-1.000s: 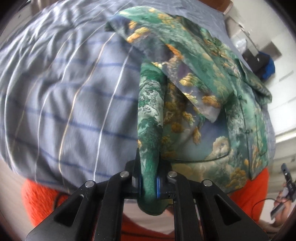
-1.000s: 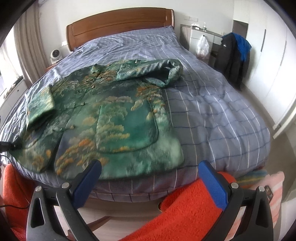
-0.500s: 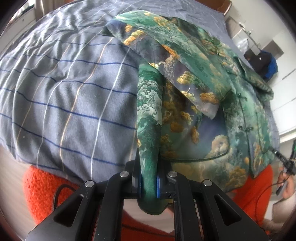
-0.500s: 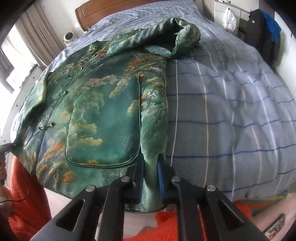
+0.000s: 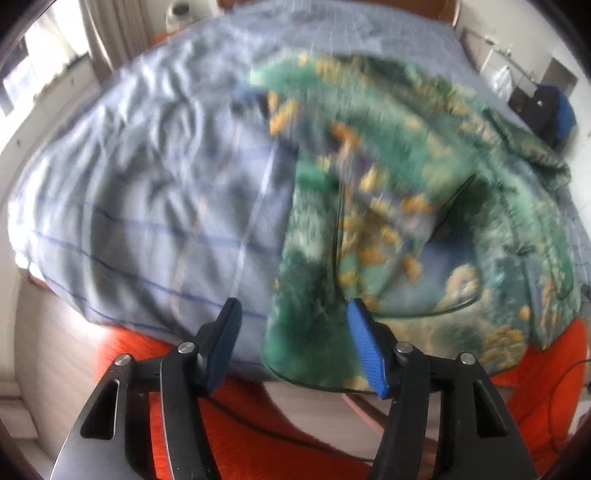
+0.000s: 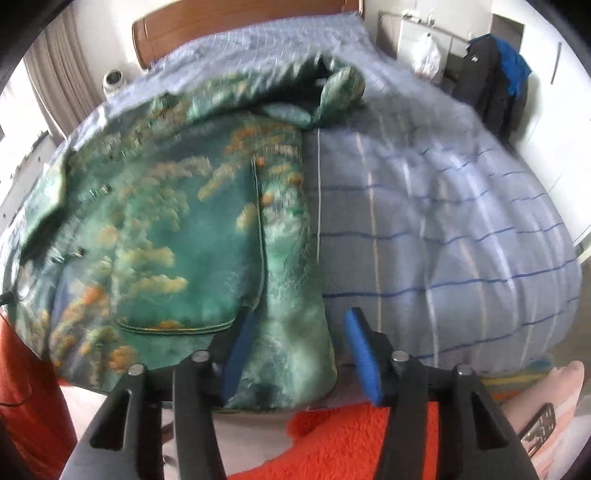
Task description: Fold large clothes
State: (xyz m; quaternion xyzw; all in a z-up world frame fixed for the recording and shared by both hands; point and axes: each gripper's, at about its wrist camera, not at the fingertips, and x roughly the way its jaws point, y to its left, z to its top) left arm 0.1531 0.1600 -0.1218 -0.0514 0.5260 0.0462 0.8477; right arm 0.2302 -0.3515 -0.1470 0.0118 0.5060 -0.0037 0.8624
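**Jacket spread on the bed, both grippers spread wide at its hem**

Jacket point(image 6: 177, 236), green brocade with gold and cloud patterns, lies flat across the striped blue-grey bedspread point(image 6: 443, 221), its hem hanging at the near edge of the bed. A large patch pocket point(image 6: 184, 258) shows on its front panel in the right wrist view, and one sleeve point(image 6: 332, 92) is folded across the top near the collar. In the left wrist view the same jacket point(image 5: 406, 206) fills the right half of the picture, with the bedspread point(image 5: 147, 206) bare to its left; motion blur softens the cloth here, so how the far sleeve is folded cannot be made out for sure.

The left gripper point(image 5: 291, 332) has its blue-padded fingers point(image 5: 364, 350) spread apart, straddling the jacket's left hem corner without pinching it. The right gripper point(image 6: 299, 350) is likewise spread, its fingers point(image 6: 364, 358) either side of the right hem corner, one over the fabric and one over the bedspread's edge.

Beyond the jacket, a wooden headboard point(image 6: 229, 22) stands at the far end. A dark garment with a blue piece point(image 6: 495, 81) hangs at the right side of the room, and curtains point(image 6: 55, 81) hang on the left. Orange fleece point(image 6: 351, 443) shows below the grippers.
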